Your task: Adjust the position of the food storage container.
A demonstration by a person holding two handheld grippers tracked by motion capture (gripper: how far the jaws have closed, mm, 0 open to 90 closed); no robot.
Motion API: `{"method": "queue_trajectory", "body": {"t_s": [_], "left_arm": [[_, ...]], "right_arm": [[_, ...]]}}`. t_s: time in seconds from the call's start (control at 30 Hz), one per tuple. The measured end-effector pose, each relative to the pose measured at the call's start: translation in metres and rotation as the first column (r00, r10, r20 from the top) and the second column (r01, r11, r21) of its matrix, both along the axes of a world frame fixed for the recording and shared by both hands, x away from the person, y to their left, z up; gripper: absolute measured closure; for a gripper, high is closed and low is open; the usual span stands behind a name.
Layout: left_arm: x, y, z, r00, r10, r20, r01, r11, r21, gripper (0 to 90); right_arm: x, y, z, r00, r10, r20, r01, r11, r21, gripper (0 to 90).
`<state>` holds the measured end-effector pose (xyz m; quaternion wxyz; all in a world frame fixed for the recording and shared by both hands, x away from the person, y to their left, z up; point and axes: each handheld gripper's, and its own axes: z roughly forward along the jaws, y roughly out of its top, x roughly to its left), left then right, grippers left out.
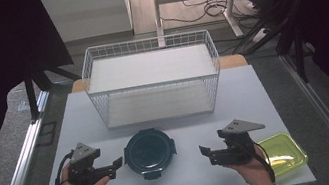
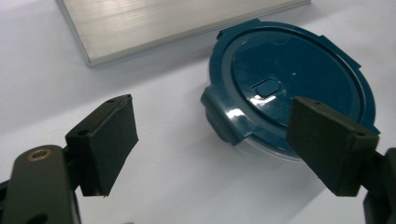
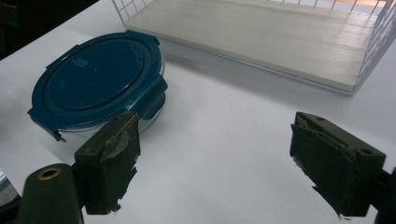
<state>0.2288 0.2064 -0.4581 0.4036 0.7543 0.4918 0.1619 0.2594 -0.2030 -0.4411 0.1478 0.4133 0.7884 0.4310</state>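
A round container with a dark blue clip-on lid (image 1: pixel 150 152) sits on the white table between my two grippers. My left gripper (image 1: pixel 117 165) rests just left of it, pointing toward it, jaws open and empty. In the left gripper view the container (image 2: pixel 287 84) lies ahead, partly behind the right pad (image 2: pixel 327 142). My right gripper (image 1: pixel 204 153) rests to the container's right, a short gap away, also open and empty. In the right gripper view the container (image 3: pixel 95 84) lies at the upper left, beyond the left pad (image 3: pixel 112 163).
A white wire basket (image 1: pixel 152 77) with two pale shelves stands behind the container, its open side facing me. A yellow-green shallow tray (image 1: pixel 284 152) lies at the front right, under my right hand. Table edges are close at the front.
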Motion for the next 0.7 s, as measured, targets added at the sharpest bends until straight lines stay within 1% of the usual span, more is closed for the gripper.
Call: {"method": "queue_trajectory", "body": {"t_s": [0.1, 0.13, 0.17, 0.2, 0.23, 0.3, 0.43, 0.47, 0.5, 0.57, 0.6, 0.63, 0.7], "left_arm": [[0.003, 0.002, -0.001, 0.9999, 0.017, 0.000, -0.017, 0.9998, -0.005, 16.0], [0.004, 0.003, -0.002, 0.9997, 0.025, -0.002, -0.025, 0.9997, 0.006, 16.4], [0.005, 0.003, -0.002, 0.9992, 0.040, -0.009, -0.040, 0.9991, 0.016, 19.0], [0.005, 0.003, -0.002, 0.9992, 0.040, -0.009, -0.040, 0.9991, 0.016, 21.0], [0.004, 0.003, -0.002, 0.9982, 0.059, -0.005, -0.059, 0.9980, 0.024, 20.7], [0.003, 0.003, -0.001, 0.9986, 0.053, 0.001, -0.053, 0.9982, 0.028, 21.0], [0.001, 0.000, 0.002, 0.9991, 0.042, -0.005, -0.041, 0.9985, 0.036, 21.9], [0.001, 0.000, 0.002, 0.9989, 0.043, -0.016, -0.042, 0.9984, 0.038, 21.9], [0.002, 0.000, 0.003, 0.9986, 0.041, -0.033, -0.040, 0.9985, 0.037, 24.9], [0.004, 0.003, 0.003, 0.9966, 0.035, -0.075, -0.033, 0.9993, 0.018, 25.8], [0.007, 0.004, 0.004, 0.9953, 0.035, -0.090, -0.034, 0.9994, 0.012, 26.5], [0.011, 0.008, 0.005, 0.9918, 0.051, -0.117, -0.050, 0.9987, 0.013, 29.2], [0.015, 0.010, 0.005, 0.9893, 0.059, -0.133, -0.057, 0.9982, 0.018, 31.8]], "right_arm": [[0.002, -0.001, 0.000, 1.0000, 0.001, -0.003, -0.001, 1.000, 0.009, 16.1], [0.003, -0.001, -0.001, 1.0000, 0.001, -0.003, -0.001, 1.000, 0.008, 16.1], [0.004, -0.001, -0.002, 1.0000, 0.001, -0.007, -0.001, 1.000, 0.006, 16.1], [0.004, -0.001, -0.002, 1.0000, 0.001, -0.007, -0.001, 1.000, 0.006, 16.1], [0.004, 0.000, -0.004, 1.0000, 0.001, -0.007, -0.001, 1.000, -0.005, 16.1], [0.004, -0.001, -0.005, 0.9999, 0.005, -0.010, -0.005, 1.000, -0.001, 16.1], [0.003, 0.000, -0.006, 0.9999, 0.001, -0.011, -0.001, 1.000, -0.009, 16.1], [0.003, 0.000, -0.006, 0.9999, 0.001, -0.011, -0.001, 1.000, -0.009, 16.1], [0.002, -0.001, -0.005, 0.9999, 0.002, -0.010, -0.002, 1.000, -0.007, 16.1], [0.002, -0.001, -0.005, 1.0000, 0.000, -0.009, 0.000, 1.000, -0.006, 16.1], [0.002, -0.002, -0.004, 0.9999, -0.001, -0.011, 0.001, 1.000, -0.004, 16.1], [0.003, -0.003, -0.005, 0.9999, -0.004, -0.011, 0.004, 1.000, -0.005, 16.1], [0.004, -0.004, -0.005, 0.9998, -0.010, -0.016, 0.010, 1.000, -0.007, 16.1]]}}
